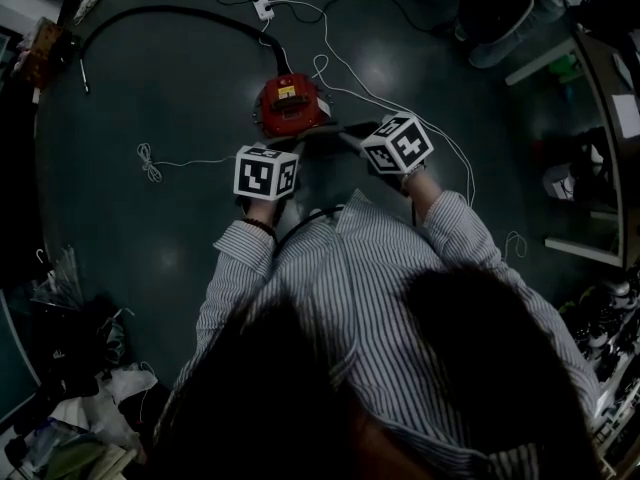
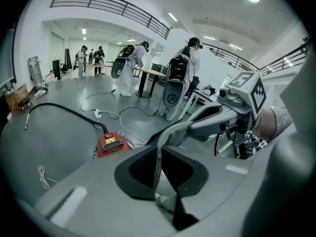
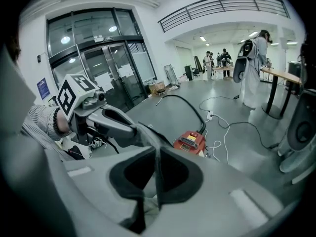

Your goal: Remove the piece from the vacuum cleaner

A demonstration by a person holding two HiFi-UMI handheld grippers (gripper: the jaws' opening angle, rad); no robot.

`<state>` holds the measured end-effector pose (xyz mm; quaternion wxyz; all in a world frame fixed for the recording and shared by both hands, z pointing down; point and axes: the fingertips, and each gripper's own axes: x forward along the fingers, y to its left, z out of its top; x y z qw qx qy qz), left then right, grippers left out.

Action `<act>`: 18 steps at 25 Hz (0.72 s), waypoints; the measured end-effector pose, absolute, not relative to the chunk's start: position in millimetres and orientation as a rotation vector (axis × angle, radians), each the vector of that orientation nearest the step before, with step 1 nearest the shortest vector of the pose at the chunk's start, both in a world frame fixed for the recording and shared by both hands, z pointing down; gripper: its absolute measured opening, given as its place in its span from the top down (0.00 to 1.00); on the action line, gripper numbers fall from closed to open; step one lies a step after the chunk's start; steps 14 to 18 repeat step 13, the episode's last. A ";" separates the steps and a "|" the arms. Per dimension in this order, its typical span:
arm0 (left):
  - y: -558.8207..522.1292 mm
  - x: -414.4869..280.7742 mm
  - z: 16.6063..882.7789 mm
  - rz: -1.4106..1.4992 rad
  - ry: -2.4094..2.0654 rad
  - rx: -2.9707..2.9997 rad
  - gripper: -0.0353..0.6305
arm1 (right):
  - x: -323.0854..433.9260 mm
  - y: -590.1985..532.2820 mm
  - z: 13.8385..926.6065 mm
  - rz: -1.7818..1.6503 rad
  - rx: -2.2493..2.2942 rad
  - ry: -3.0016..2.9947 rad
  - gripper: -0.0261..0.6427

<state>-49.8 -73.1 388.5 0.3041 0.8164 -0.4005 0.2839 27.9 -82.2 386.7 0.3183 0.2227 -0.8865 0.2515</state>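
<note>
The red vacuum cleaner [image 1: 288,103] [image 2: 111,143] [image 3: 190,142] sits on the dark floor, its black hose [image 1: 180,13] curving away to the far left. Above and just in front of it, a thin grey cloth-like piece [image 1: 331,132] [image 2: 170,132] [image 3: 147,132] is stretched between my two grippers. My left gripper [image 1: 300,140] [image 2: 159,154] is shut on one end of the piece. Its other end is pinched in my right gripper [image 1: 352,134] [image 3: 157,168], which is also shut. Each gripper appears in the other's view, the right gripper [image 2: 197,125] and the left gripper [image 3: 132,131], jaws meeting at the piece.
A white power strip [image 1: 263,8] and loose white cables [image 1: 150,161] lie on the floor round the cleaner. Clutter is piled at the lower left [image 1: 80,368], and shelving stands at the right [image 1: 600,168]. Several people [image 2: 131,65] stand by a table far off.
</note>
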 end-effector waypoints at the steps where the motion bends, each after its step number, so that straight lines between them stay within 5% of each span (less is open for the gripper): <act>1: -73.0 -50.4 388.9 0.753 -1.059 2.162 0.90 | 27.1 -82.4 386.9 0.661 0.584 -2.331 0.92; 18: -68.7 -55.8 389.7 0.735 -1.061 2.156 0.90 | 21.3 -79.2 387.4 0.651 0.577 -2.330 0.92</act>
